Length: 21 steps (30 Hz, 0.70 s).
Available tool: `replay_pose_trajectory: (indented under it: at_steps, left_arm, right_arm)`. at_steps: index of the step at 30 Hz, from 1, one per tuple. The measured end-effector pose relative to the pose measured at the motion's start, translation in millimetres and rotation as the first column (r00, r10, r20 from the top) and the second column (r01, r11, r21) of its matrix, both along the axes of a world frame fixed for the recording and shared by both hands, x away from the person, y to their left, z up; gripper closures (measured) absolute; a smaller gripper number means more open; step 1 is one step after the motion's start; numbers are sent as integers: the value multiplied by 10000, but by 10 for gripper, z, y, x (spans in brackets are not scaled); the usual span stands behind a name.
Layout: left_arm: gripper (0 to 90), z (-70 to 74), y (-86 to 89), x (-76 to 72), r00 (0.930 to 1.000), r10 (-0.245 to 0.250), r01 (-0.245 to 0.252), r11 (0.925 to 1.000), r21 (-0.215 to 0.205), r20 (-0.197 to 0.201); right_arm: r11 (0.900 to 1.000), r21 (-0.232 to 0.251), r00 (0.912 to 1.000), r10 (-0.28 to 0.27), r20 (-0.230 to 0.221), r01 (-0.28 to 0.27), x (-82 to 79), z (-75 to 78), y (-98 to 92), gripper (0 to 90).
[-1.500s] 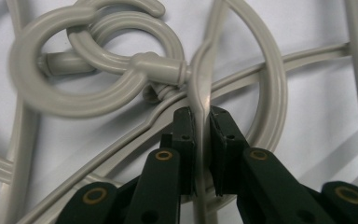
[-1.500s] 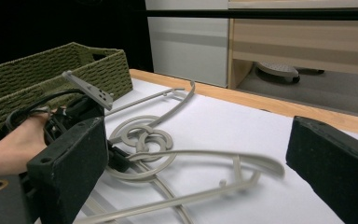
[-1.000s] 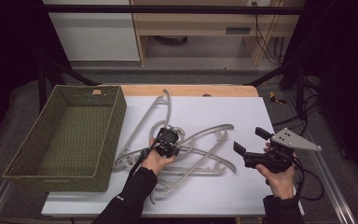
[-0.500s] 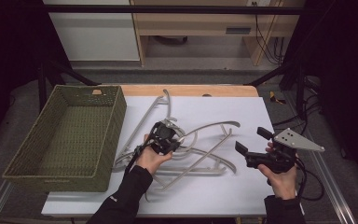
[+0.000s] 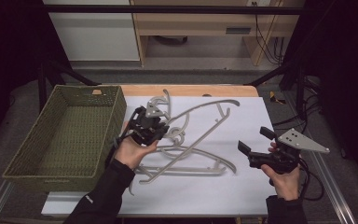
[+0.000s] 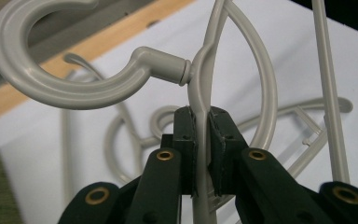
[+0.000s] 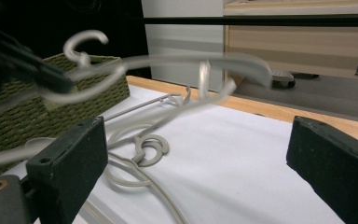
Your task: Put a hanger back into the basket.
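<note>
Clearly, a grey plastic hanger [image 6: 200,93] is clamped in the left tool [image 5: 154,122], gripped at the top of its frame just below the neck of its hook [image 6: 74,70]. In the high view the hanger [image 5: 205,109] is seen raised off the white table [image 5: 242,196], with its hook end at the tool and one arm stretching away to the right toward the far edge. Its long axis is thus laid roughly across the table, left to right, tilted a little away from the person. The woven green basket [image 5: 28,161] lies immediately to the left of the left tool, so the held hanger is nearer to it than anything else; it is judged that the coming move depends on swinging that long axis over the basket's right rim. Beneath and in front of the held hanger, other hangers [image 5: 186,163] are left tangled on the table. The right tool [image 5: 255,148] is held well apart at the right, its jaws spread wide with nothing between them, and is farther from the basket.
</note>
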<state>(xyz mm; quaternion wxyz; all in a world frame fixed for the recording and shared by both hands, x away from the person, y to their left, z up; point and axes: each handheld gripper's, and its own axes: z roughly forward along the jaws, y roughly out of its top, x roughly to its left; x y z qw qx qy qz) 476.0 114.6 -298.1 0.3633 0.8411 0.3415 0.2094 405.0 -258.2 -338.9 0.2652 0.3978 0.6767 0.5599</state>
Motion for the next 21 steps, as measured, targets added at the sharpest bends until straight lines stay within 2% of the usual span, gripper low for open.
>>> replay_pose_trajectory:
  at_steps: [3, 4, 5, 6, 7, 11, 13, 16, 17, 18, 20, 21]
  left_arm:
    - [823, 157, 144, -44, 9998, 26, -27, 10000, 74, 216]
    - [823, 228, 243, -63, 9994, 86, -89, 9999, 72, 349]
    - [823, 228, 243, -63, 9994, 86, -89, 9999, 72, 349]
    - [823, 281, 355, -68, 9991, 116, -119, 9999, 60, 401]
    - [823, 281, 355, -68, 9991, 116, -119, 9999, 60, 401]
    - [823, 343, 589, -69, 9989, 194, -186, 9996, -211, 419]
    - [823, 378, 709, -74, 9986, 264, -260, 9996, -82, 450]
    - [823, 443, 903, -70, 9961, 511, -529, 9983, 226, 716]
    - [823, 489, 1039, -58, 9946, 655, -679, 9973, 279, 806]
    - [823, 511, 1104, -49, 9933, 769, -797, 9964, 298, 862]
    - [823, 541, 1217, -25, 9903, 1017, -1062, 9934, 442, 946]
    - [823, 541, 1217, -25, 9903, 1017, -1062, 9934, 442, 946]
  right_arm:
    - [10000, 2, 10000, -24, -48, 24, 5, -10, 3, 49]
    - [10000, -3, 10000, -29, -49, 29, 7, -14, 4, 47]
    - [10000, -14, 10000, -15, -16, 15, 12, -19, 7, 47]
    - [10000, -51, 10000, -6, -72, 6, 11, -20, 9, 45]
    - [10000, -69, 10000, -14, -75, 14, 12, -22, 13, 43]
    - [9999, -147, 10000, 28, -96, -30, 18, -30, 14, 43]
    - [9999, -120, 9999, -17, -126, 16, 24, -39, 14, 42]
    - [9999, -125, 9999, -54, -154, 52, 22, -37, 6, 42]
    - [9999, -93, 9998, -50, -167, 48, 20, -36, 5, 42]
    - [10000, -86, 9999, -46, -156, 45, 19, -36, 6, 42]
    - [9999, -106, 9999, -41, -132, 40, 23, -38, 14, 41]
    - [9999, -155, 9999, -16, -124, 14, 26, -41, 16, 41]
